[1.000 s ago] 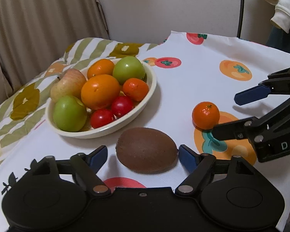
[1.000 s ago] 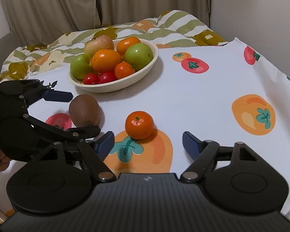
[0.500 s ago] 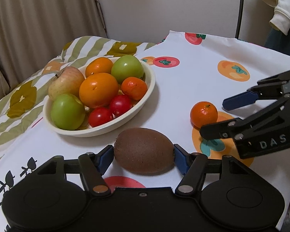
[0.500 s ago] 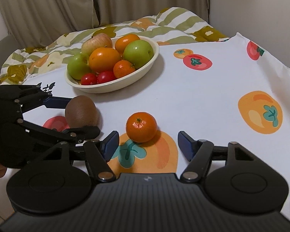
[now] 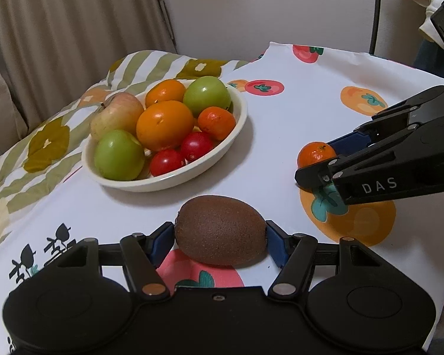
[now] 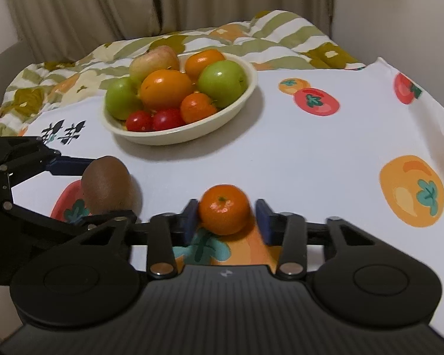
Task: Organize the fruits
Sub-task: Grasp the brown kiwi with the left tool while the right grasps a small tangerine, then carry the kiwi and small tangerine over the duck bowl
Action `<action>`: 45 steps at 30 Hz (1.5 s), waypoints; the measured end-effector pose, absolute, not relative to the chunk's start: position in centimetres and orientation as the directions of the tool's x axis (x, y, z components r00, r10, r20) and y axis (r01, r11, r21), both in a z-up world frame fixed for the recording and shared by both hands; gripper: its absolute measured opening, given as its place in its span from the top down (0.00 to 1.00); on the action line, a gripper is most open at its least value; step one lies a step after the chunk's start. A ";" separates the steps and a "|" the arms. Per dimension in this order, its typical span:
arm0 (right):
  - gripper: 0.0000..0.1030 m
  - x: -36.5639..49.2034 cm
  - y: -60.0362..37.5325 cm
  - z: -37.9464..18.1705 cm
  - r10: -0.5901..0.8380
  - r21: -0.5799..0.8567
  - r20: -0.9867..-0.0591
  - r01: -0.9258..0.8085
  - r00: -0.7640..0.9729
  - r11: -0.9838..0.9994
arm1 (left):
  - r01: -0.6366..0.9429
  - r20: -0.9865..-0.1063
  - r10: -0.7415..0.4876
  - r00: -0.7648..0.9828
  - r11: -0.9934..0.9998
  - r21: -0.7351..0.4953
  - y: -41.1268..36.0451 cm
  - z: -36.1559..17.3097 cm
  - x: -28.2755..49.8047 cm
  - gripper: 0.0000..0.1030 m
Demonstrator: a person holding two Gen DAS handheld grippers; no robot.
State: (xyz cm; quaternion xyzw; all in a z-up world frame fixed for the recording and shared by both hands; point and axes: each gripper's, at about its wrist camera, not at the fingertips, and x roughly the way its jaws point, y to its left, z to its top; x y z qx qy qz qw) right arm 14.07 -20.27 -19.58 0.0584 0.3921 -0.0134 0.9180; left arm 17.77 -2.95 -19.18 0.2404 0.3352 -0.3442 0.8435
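We read the scene from left to right. At far left the striped and flowered bedding (image 6: 281, 35) lies under the table's far edge, and the white tablecloth (image 5: 281, 136) printed with persimmons and tomatoes covers the work surface. At about ten o'clock from the left gripper (image 5: 220, 236) stands the cream bowl (image 5: 239, 118), already heaped with apples, oranges and small red fruits, which we take to be the collecting point for the loose fruit. The kiwi (image 5: 220, 230) lies on the cloth just in front of that gripper, lengthwise across the gap, so that each blue pad meets one end; we judge this grip suited to an oval fruit that would otherwise roll. The jaws stand about half open and press on the kiwi at both ends, so we count it as held, though not yet lifted. Further right, at about two o'clock, the mandarin (image 6: 224, 208) rests on a printed persimmon between the pads of the right gripper (image 6: 226, 219), whose jaws have just been closing; the left pad touches the fruit, while blur at the right pad leaves a sliver of gap, so we cannot tell whether the grip is complete. The only legible writing is "DAS" (image 5: 379, 185), in pale capitals on the right gripper's side.
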 end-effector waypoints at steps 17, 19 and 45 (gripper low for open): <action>0.50 13.3 -20.6 -15.3 0.085 0.118 -0.697 -0.003 0.712 0.993 | 0.652 -0.711 -0.391 0.585 0.748 0.125 -2.1 -14.9 16.7 0.33; 0.50 13.4 -20.8 -14.4 0.093 0.120 -0.693 -0.013 0.715 0.993 | 0.639 -0.707 -0.388 0.592 0.760 0.118 -2.3 -14.2 16.6 0.33; 0.50 23.5 -28.1 -8.8 0.232 0.139 -0.640 -0.187 0.732 0.973 | 0.463 -0.662 -0.287 0.692 0.880 0.102 -9.5 -9.1 24.6 0.33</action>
